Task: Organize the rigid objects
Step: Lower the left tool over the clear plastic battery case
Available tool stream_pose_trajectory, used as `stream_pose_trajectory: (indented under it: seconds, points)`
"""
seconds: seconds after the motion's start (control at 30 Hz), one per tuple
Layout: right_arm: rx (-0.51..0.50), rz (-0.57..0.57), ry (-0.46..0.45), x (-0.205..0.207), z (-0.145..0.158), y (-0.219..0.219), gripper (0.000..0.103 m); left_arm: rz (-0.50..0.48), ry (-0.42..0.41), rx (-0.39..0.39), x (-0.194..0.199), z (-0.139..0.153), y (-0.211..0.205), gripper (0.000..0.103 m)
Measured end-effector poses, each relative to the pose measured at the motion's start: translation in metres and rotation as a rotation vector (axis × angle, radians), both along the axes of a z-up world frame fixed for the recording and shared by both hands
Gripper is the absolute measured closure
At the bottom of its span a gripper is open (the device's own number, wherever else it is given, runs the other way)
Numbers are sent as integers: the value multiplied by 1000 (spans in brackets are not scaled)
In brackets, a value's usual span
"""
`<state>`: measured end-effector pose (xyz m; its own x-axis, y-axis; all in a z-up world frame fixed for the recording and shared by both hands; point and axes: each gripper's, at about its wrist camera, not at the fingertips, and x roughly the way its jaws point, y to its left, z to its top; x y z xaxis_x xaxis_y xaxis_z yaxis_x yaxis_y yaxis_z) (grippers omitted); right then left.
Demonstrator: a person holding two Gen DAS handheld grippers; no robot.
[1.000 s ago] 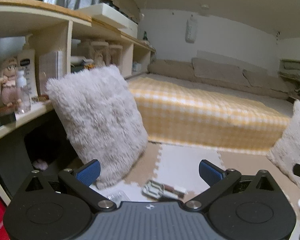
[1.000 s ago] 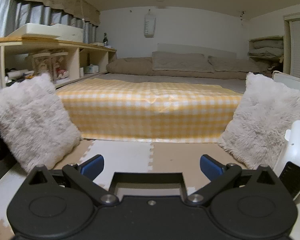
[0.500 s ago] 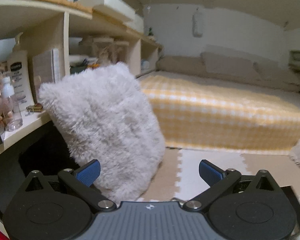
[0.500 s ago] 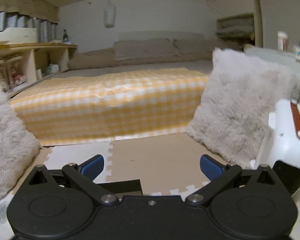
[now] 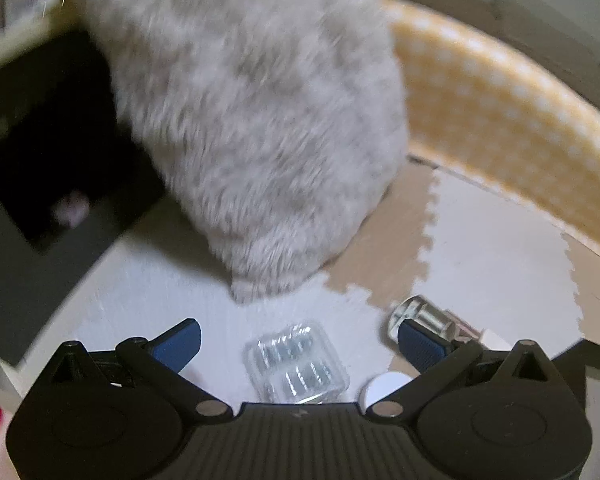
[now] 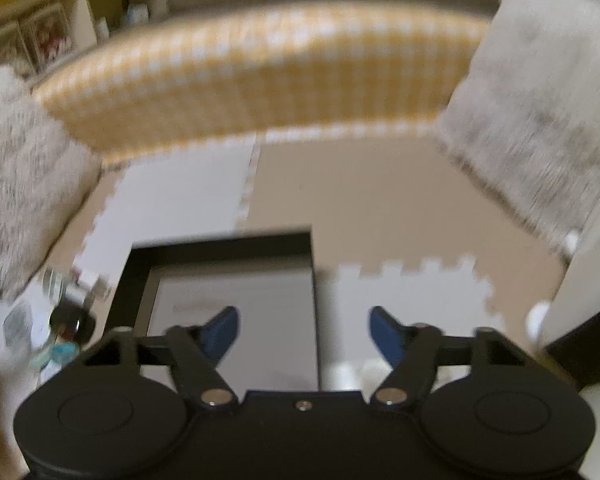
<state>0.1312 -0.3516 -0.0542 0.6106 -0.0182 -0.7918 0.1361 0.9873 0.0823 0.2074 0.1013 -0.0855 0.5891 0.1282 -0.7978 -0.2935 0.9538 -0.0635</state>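
Both cameras have tipped from the room down to the foam floor mat (image 5: 496, 240). Right gripper (image 6: 303, 330), jaws wide and empty, overlooks the black tray (image 6: 220, 242). Left gripper (image 5: 298, 342) (equally wide, empty) frames a clear plastic case (image 5: 296, 364) — pickup imminent, I judge.

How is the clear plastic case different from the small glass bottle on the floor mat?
The clear plastic case is flat and squarish and lies between the open left gripper's fingers. The glass bottle is round, lies on its side, and sits farther right, partly behind the right finger. Both are transparent and rest on the mat.
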Motion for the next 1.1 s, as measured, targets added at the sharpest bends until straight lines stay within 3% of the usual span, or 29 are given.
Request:
stream_pose_trajectory:
  seconds: [0.03, 0.2, 0.27, 0.43, 0.77, 0.97, 1.07, 1.1]
  points:
    - [7, 3, 31, 2, -5, 0, 50, 17, 14, -20, 3, -6, 3, 0]
    - [1, 25, 151, 10, -25, 5, 67, 67, 92, -119, 12, -32, 14, 0]
    - [-8, 16, 173, 12, -30, 4, 80, 87, 111, -149, 14, -39, 16, 0]
    - [-53, 7, 233, 24, -45, 3, 94, 109, 147, -230, 18, -49, 19, 0]
    - [-103, 41, 264, 26, -45, 9, 100, 139, 171, -309, 25, -63, 22, 0]
    - [-113, 42, 268, 27, -46, 12, 100, 240, 183, -249, 29, -67, 23, 0]
    - [-113, 40, 271, 28, -47, 12, 100, 253, 197, -271, 32, -73, 23, 4]
    - [-110, 39, 275, 28, -47, 11, 100, 255, 207, -271, 33, -76, 22, 10]
